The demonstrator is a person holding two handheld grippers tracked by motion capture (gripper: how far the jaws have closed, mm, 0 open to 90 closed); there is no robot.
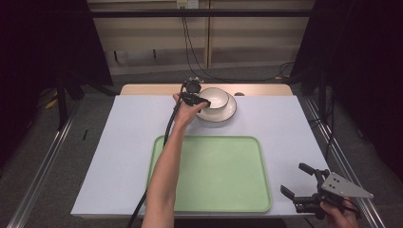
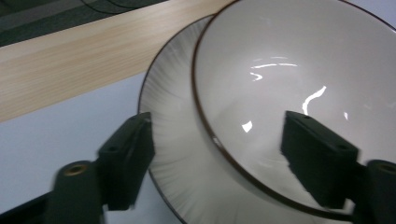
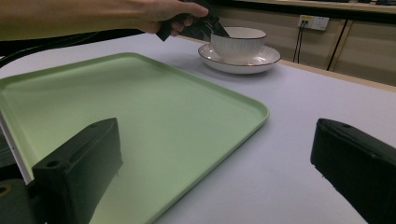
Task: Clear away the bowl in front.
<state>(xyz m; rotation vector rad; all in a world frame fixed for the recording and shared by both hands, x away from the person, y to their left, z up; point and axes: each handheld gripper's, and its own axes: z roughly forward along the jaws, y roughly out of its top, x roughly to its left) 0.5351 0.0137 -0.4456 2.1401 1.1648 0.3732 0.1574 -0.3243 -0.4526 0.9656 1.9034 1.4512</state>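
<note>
The white bowl [image 1: 216,98] sits in its saucer [image 1: 230,111] near the desk's [image 1: 128,142] far edge. The left gripper [image 1: 202,103] straddles the bowl's near rim, jaws part-open, not pressing. The right gripper [image 1: 298,180] gapes wide at the near right corner, beside the empty green tray [image 1: 214,173].

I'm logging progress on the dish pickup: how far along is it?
Early. Nothing looks moved: the bowl sits on its plate and the green tray holds nothing. In hand: the left gripper straddles the bowl's rim, pads not yet pressing. Left: gripping and lifting. The right gripper waits open beside the tray.
</note>
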